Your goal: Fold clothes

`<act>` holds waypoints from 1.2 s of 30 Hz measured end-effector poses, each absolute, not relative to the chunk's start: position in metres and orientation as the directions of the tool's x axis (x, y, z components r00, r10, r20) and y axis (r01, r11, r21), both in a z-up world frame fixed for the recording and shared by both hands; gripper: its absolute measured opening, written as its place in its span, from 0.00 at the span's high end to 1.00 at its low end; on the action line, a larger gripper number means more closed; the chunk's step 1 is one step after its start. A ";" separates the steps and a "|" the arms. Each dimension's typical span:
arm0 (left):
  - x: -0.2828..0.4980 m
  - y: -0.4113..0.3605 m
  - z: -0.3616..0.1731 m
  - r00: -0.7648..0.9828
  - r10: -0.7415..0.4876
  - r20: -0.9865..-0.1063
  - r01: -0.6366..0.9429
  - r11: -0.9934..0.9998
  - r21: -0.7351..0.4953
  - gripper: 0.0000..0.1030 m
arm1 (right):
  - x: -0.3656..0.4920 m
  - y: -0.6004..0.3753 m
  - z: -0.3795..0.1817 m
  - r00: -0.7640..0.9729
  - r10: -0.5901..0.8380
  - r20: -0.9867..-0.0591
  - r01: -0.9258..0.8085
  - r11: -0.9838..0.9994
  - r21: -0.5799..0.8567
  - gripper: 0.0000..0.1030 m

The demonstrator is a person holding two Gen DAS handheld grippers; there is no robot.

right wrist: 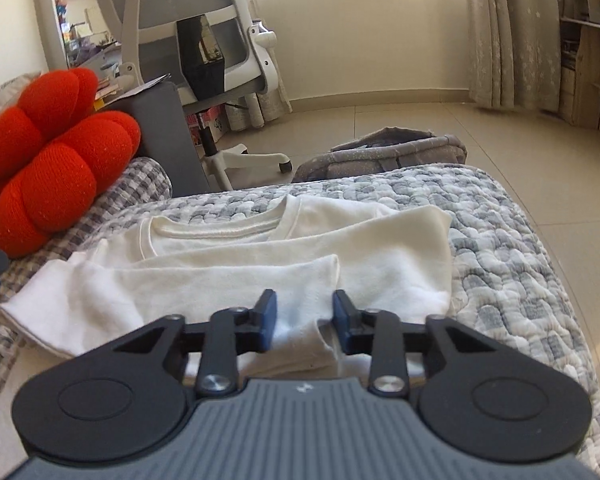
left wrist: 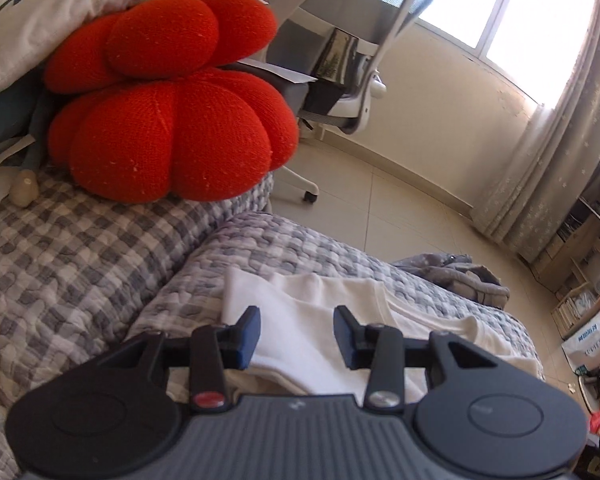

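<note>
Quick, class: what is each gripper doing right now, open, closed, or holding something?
Left gripper: open, holding nothing, above the white shirt.
Right gripper: open, holding nothing, over the shirt.

Bright daylight, strong fisheye bend.
Sun pours through the window, which is blown out to white; the pale floor glows. Walls and curtain curve hard toward the edges. Corners darken and blur slightly, with soft shadows under the red cushion.
</note>
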State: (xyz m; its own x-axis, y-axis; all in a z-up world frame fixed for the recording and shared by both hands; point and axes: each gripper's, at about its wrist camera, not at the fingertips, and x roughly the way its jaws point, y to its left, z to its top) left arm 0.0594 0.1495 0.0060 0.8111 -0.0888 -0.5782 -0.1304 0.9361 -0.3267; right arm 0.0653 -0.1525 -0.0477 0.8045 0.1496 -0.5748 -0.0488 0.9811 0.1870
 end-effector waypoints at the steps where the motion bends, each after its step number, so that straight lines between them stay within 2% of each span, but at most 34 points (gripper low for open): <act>1: 0.060 0.153 0.005 0.812 -0.075 -0.579 -0.146 0.934 -0.326 0.63 | 0.064 -0.150 -0.045 0.808 0.153 -0.569 -0.061 0.982 0.177 0.83; 3: 0.061 0.159 0.003 0.814 -0.046 -0.579 -0.174 0.932 -0.318 0.68 | 0.061 -0.146 -0.032 0.833 0.156 -0.531 -0.079 0.983 0.165 0.84; 10: 0.064 0.167 -0.004 0.811 -0.032 -0.584 -0.194 0.928 -0.320 0.77 | 0.047 -0.157 0.010 0.916 0.062 -0.396 -0.027 0.995 0.093 0.85; 14: 0.072 0.155 -0.012 0.804 -0.034 -0.594 -0.164 0.947 -0.275 0.79 | 0.052 -0.182 0.000 0.900 0.032 -0.434 0.031 0.990 0.136 0.85; 18: 0.085 0.143 -0.028 0.781 -0.028 -0.624 -0.143 0.965 -0.222 0.80 | 0.059 -0.202 -0.024 0.854 0.049 -0.517 0.066 0.977 0.202 0.85; 22: 0.090 0.135 -0.039 0.777 0.001 -0.629 -0.131 0.978 -0.160 0.78 | 0.062 -0.221 -0.033 0.837 0.104 -0.538 0.079 0.949 0.306 0.85; 29: 0.084 0.112 -0.050 0.808 0.083 -0.583 -0.054 0.996 0.066 0.77 | 0.064 -0.234 -0.046 0.820 0.098 -0.564 0.120 0.934 0.337 0.85; 32: 0.081 0.120 -0.044 0.813 0.056 -0.580 -0.045 0.998 0.032 0.77 | 0.059 -0.238 -0.045 0.831 0.096 -0.547 0.125 0.927 0.353 0.85; 36: 0.078 0.139 -0.032 0.827 0.023 -0.561 -0.071 0.995 -0.064 0.76 | 0.053 -0.240 -0.037 0.849 0.082 -0.521 0.128 0.926 0.354 0.78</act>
State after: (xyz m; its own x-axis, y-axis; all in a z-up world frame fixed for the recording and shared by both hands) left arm 0.0776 0.1392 -0.0318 0.8272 0.0229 -0.5614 -0.0708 0.9954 -0.0638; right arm 0.0528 -0.2404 -0.0373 0.8493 0.0820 -0.5215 0.1280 0.9264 0.3541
